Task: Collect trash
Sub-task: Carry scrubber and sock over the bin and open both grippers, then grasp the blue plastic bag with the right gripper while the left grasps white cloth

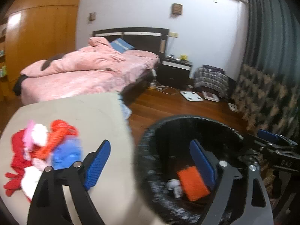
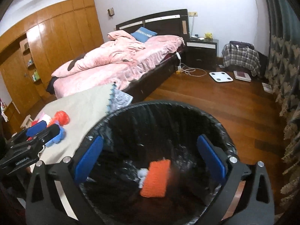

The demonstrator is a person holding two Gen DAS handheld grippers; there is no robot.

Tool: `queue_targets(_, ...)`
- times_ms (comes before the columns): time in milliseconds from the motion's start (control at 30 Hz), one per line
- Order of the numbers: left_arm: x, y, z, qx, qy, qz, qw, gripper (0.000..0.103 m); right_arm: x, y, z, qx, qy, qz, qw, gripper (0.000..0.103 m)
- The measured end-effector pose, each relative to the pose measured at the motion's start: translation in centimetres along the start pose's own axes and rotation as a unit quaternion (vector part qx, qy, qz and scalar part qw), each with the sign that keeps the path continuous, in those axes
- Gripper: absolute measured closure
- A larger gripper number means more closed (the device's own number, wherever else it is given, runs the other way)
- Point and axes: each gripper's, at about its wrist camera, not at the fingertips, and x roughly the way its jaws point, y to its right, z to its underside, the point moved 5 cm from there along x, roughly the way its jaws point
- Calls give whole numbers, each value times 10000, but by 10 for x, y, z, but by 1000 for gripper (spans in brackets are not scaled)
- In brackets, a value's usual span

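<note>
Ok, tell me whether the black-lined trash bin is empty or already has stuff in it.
Not empty, and far from full. The black-lined trash bin holds an orange rectangular sponge-like block and a small whitish crumpled scrap near the bottom.

Round bin's black plastic liner [image 2: 187,120]: glossy, crinkled. Orange rectangular sponge-like block [image 2: 156,178]: rough, matt. Beige cloth table cover [image 1: 90,116]: matt, smooth. Reddish-brown wood floor [image 2: 234,101]: polished, reflective. Pink bed quilt [image 2: 116,60]: soft cloth with a slight sheen.

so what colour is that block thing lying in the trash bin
Orange, lying in the black-lined bin; the block shows best in the right wrist view.
</note>
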Motion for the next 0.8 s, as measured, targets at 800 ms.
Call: queue_targets(800, -65, -185, 49, -744, 41, -1917, 9786, 21, 63, -199, -2, -1084, -139, -1317, 9852, 5)
